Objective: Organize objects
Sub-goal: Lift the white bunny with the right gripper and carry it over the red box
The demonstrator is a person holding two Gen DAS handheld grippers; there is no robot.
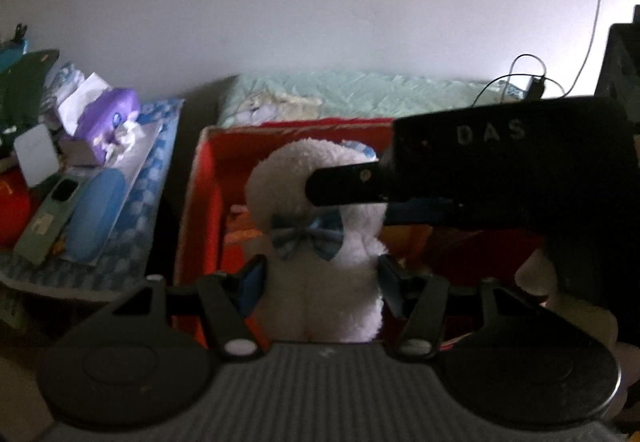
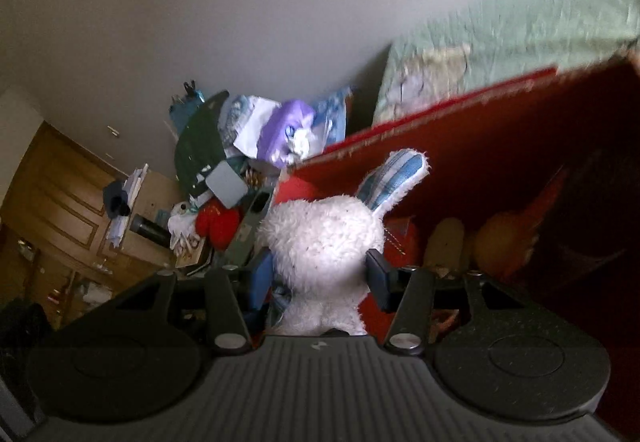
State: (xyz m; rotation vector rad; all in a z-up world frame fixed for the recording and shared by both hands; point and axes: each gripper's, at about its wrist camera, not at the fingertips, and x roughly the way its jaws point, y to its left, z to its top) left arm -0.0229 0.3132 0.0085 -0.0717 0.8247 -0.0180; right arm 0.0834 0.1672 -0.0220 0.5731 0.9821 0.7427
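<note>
the red box point(image 1: 208, 177) fills the middle of both views, open-topped, with a green blanket point(image 1: 360, 89) at its 12 o'clock. both tongs pinch one white plush rabbit point(image 1: 316, 262): the left tongs point(image 1: 320, 290) clamp its body below the bow, the right tongs point(image 2: 320, 274) clamp its head, ear point(image 2: 396, 173) pointing to 1 o'clock. the rabbit hangs over the box mouth, long axis running from tongs to tongs, so a drop looks close, i judge.
</note>
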